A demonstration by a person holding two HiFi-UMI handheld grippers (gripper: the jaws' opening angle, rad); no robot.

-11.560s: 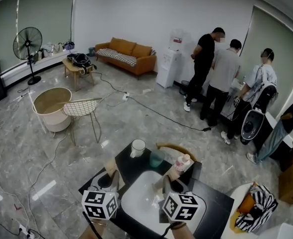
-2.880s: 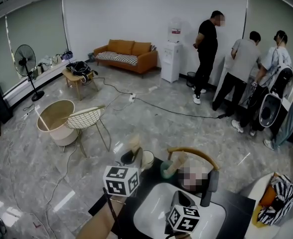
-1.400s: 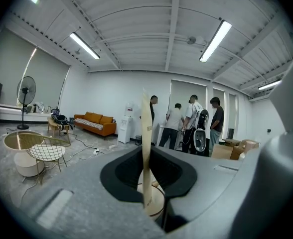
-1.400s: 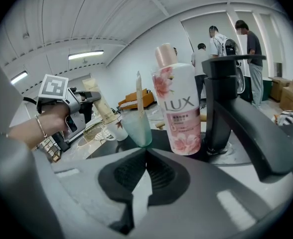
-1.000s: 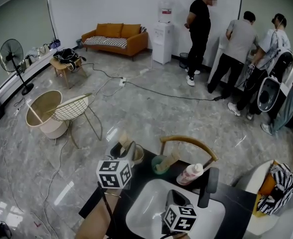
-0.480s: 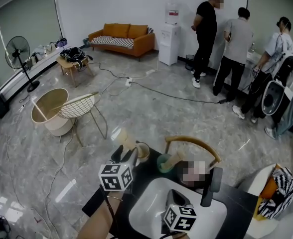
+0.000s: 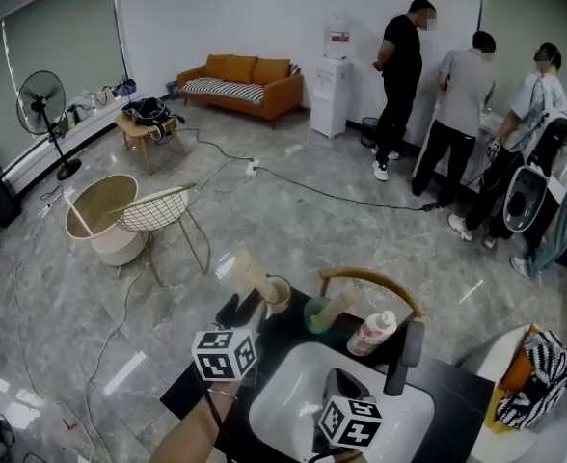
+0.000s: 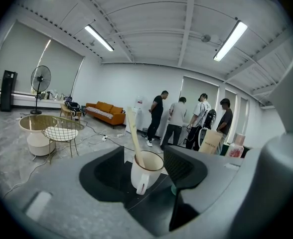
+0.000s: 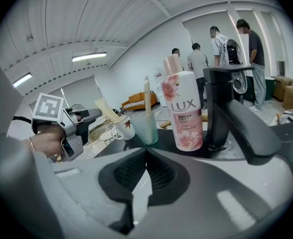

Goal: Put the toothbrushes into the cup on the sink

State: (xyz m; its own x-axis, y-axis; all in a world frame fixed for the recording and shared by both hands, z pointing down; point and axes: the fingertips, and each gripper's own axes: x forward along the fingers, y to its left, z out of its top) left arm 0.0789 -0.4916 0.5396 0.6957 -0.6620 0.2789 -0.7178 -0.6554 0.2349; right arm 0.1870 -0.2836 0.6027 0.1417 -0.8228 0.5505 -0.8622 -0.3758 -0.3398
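Toothbrush (image 7: 251,273), head view: where does it stand?
— In the mug (image 7: 279,297) at the counter's far left corner, with its cream handle leaning left over the rim. A second brush (image 7: 338,303) stands in the cup (image 7: 314,318) just to the right. The left gripper (image 7: 245,307) sits just beside the mug. The right gripper (image 7: 335,382) hangs over the basin (image 7: 293,408), near the tap (image 7: 399,357) and bottle (image 7: 372,333).

Left gripper view: how do the jaws stand?
— Spread wide, having just been opening, with nothing pressed between the pads. The mug shows through the gap, beyond the jaws, its handle turned toward the camera. The toothbrush rises from it, tilted left, flat and pale, and much taller than the mug.

Right gripper view?
— Jaws closed together, holding nothing. Beyond them the cup holds the second brush nearly upright. The mug is further back to its left, and the bottle and tap are to the right.

Which step is this, and what does the next move call for?
— Judged: the release into the mug is just made, and both brushes appear housed. The next move is to draw the left gripper straight back, clear of the leaning handle, so the mug is not nudged or tipped.
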